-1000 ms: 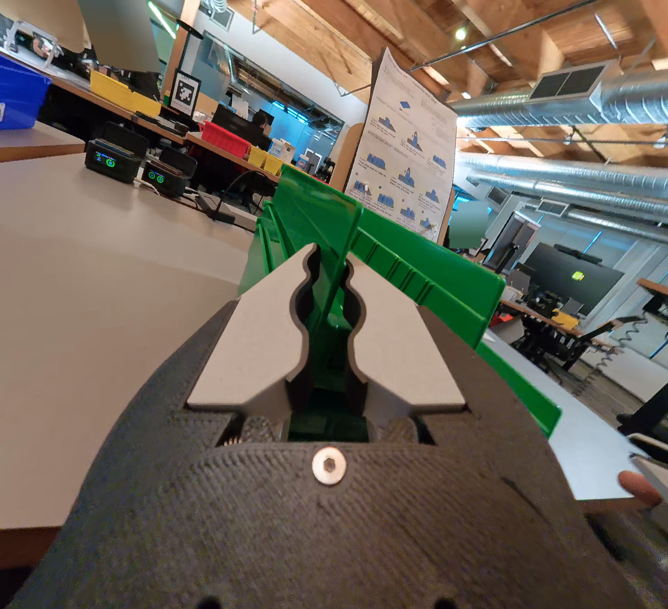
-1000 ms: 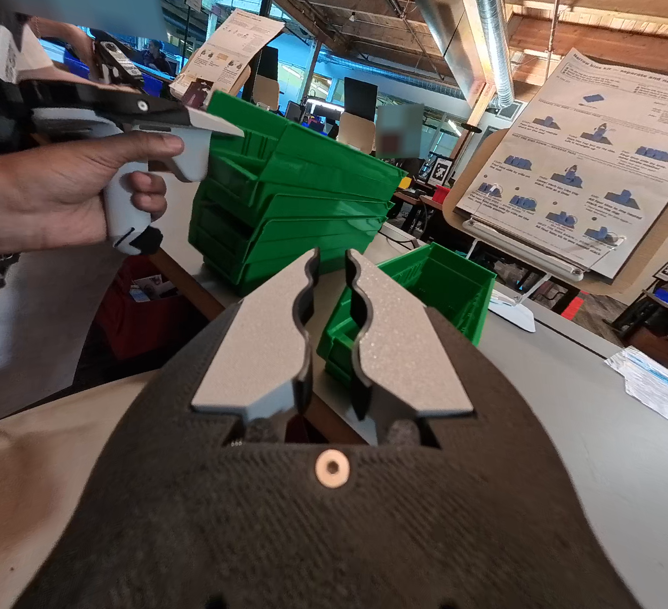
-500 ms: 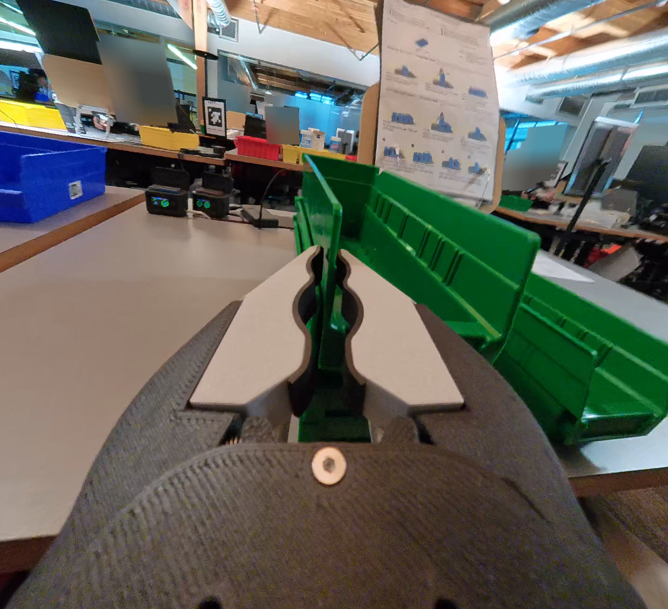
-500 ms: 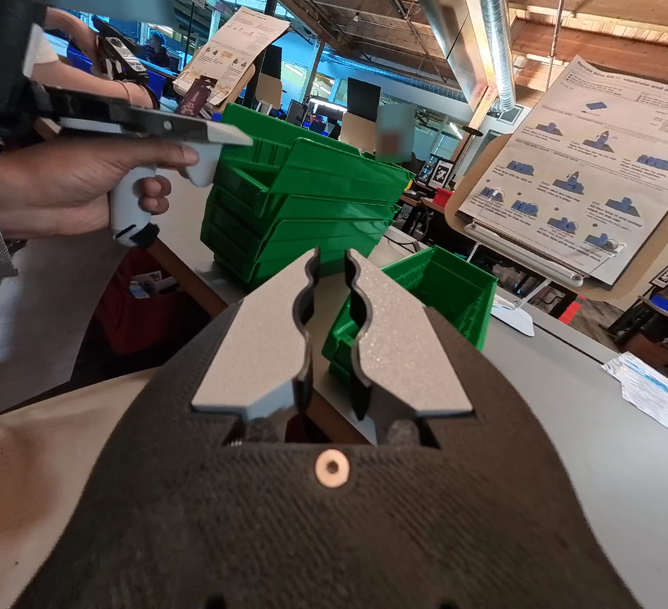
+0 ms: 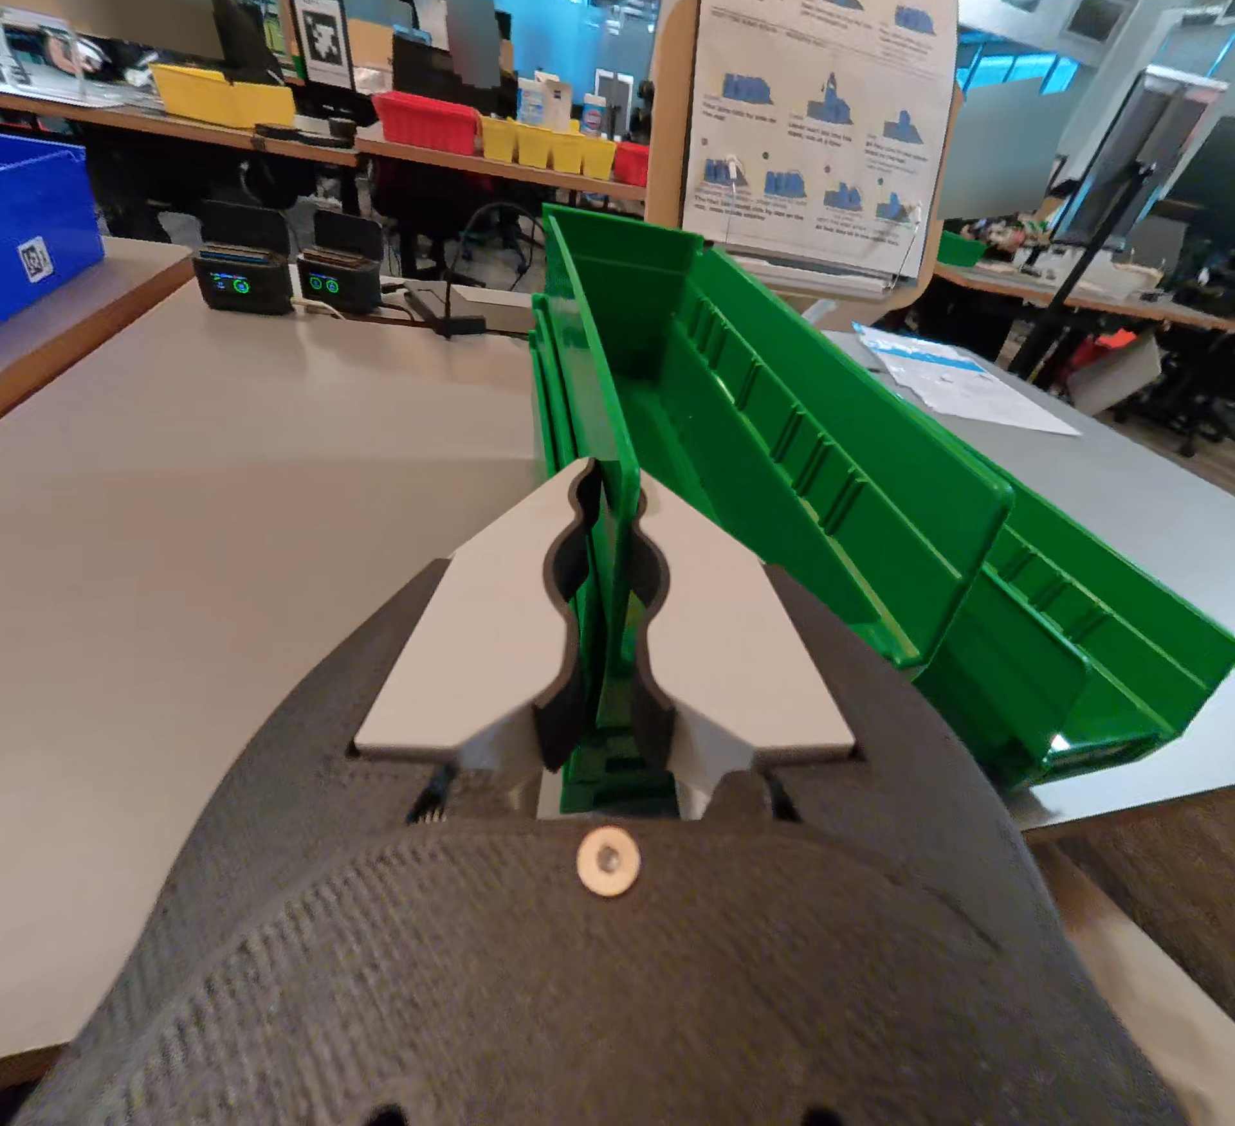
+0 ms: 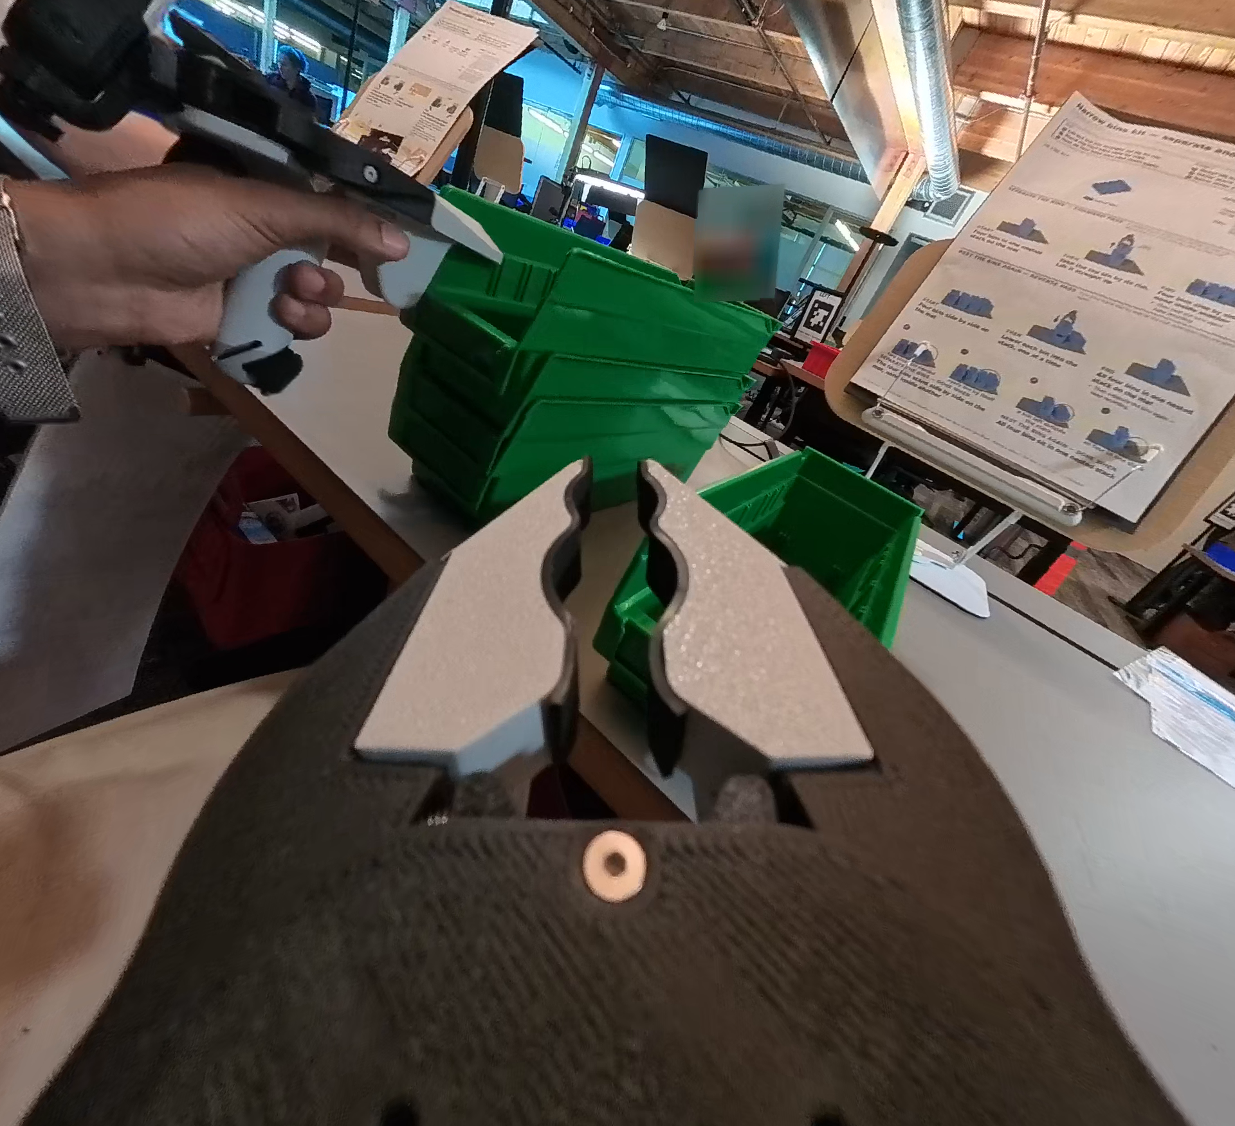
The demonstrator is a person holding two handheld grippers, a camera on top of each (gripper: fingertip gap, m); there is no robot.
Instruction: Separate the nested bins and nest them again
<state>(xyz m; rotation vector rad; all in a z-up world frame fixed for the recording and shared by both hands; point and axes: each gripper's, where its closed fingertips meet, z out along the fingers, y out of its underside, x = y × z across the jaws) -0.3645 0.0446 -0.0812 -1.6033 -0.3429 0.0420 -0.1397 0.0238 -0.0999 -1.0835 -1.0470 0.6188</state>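
Note:
My left gripper (image 5: 615, 472) is shut on the left side wall of the top green bin (image 5: 802, 472). This long narrow bin sits tilted in a stack of nested green bins (image 5: 1103, 659) on the grey table (image 5: 267, 459). In the right wrist view a hand (image 6: 167, 252) holds the left gripper (image 6: 488, 245) at the near top corner of the stack (image 6: 568, 399). A separate green bin (image 6: 835, 533) stands on the table beside the stack. My right gripper (image 6: 613, 469) hovers in front of it, nearly shut with a narrow gap, holding nothing.
An instruction poster on a board (image 5: 822, 78) stands behind the bins and also shows in the right wrist view (image 6: 1069, 305). Two black chargers (image 5: 244, 282) with cables sit at the table's back. A blue bin (image 5: 40, 219) is at far left. Paper (image 6: 1189, 713) lies at right.
The left gripper, still shut on the top bin's wall, has tipped downward and shifted a little right with the bin. The right gripper has barely moved.

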